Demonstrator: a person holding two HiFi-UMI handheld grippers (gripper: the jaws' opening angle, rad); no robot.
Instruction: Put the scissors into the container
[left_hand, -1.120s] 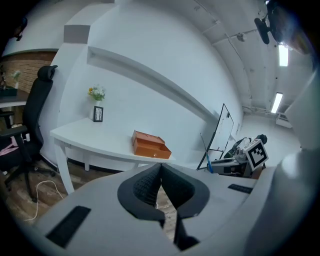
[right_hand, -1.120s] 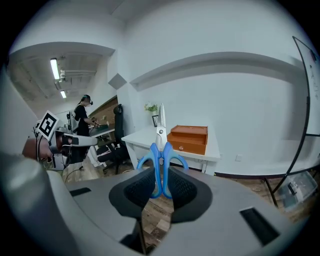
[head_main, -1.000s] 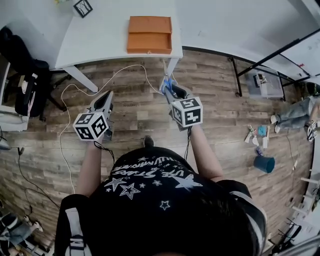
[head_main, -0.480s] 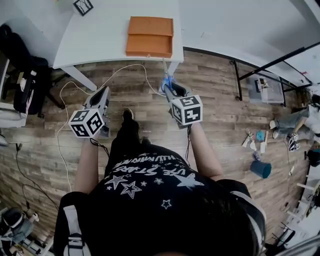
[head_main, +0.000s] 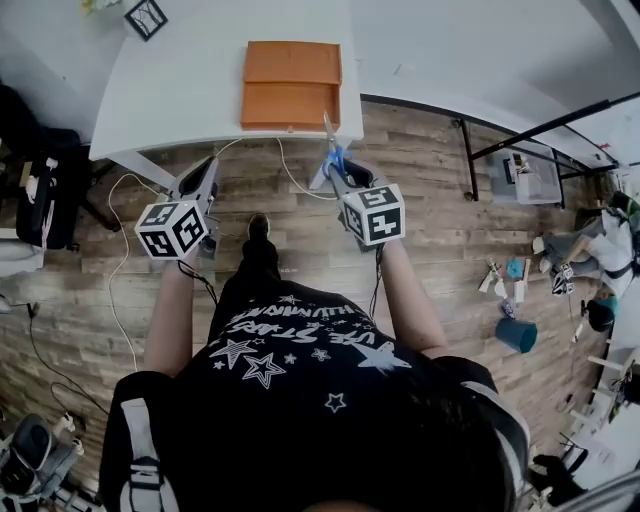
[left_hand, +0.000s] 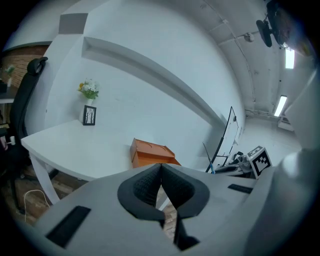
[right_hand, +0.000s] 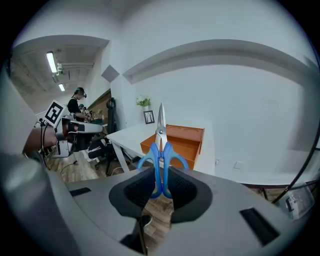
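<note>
The blue-handled scissors stand upright in my right gripper, which is shut on their handles, blades pointing up. In the head view the scissors hang over the wooden floor just short of the white table's front edge, right of the orange container. That container is an open-topped orange box near the table's corner. My left gripper is shut with nothing in it, level with the table edge to the left; its jaws point at the orange container.
A picture frame and a flower pot stand at the table's back. A black chair stands left, a white cable trails on the floor. At the right are a blue cup, floor clutter and people.
The person has stepped toward the table. Both grippers have moved forward to the table's front edge, the scissors still held in the right one.
</note>
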